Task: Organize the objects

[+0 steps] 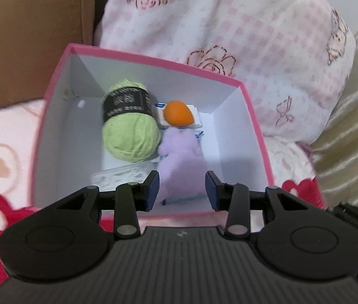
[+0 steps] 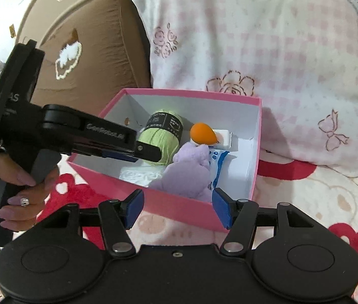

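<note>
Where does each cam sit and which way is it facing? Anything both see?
Left wrist: on the left gripper, above the pink box, looking down into it; its own open fingers show.
Right wrist: on the right gripper, outside the box's near wall, facing the box and pillow; its open fingers, the left gripper and the left hand show.
Shared: box, green yarn, orange egg-shaped item, purple plush.

Yarn (image 1: 131,124), sponge (image 1: 179,113) inside box (image 1: 255,126)

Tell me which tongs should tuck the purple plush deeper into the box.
Left, probably. The left tongs hang open over the box, directly above the plush. The right tongs are open too, but outside the near wall.
</note>
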A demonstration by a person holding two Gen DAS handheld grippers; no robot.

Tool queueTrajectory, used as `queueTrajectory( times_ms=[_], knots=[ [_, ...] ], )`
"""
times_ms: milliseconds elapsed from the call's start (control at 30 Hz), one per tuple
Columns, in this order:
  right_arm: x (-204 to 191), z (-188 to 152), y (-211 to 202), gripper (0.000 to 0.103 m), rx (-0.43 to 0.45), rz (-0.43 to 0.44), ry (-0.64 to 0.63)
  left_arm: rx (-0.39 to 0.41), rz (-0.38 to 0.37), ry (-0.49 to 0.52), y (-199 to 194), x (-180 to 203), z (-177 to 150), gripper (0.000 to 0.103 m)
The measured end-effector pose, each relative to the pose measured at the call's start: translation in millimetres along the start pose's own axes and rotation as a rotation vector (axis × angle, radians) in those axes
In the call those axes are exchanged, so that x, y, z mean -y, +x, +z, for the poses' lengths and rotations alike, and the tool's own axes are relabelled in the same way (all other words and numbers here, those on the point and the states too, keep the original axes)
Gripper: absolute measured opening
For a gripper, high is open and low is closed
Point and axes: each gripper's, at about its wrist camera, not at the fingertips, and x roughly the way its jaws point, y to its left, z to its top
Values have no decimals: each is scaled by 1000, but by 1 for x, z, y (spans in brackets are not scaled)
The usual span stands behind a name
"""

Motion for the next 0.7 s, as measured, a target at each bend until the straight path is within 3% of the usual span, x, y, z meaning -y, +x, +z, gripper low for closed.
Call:
queueTrajectory(
  times_ms=[100, 500, 700],
  knots=[
    [0, -4, -15, 65, 2, 17, 30, 30, 67, 67, -22, 11, -9, 40],
    [-31, -20, -68, 67, 35, -27, -26, -17, 62, 50, -85, 21, -56, 42],
    [-40, -26, -89, 68, 43, -46, -28, 12, 128, 53, -117, 23, -70, 46]
  ],
)
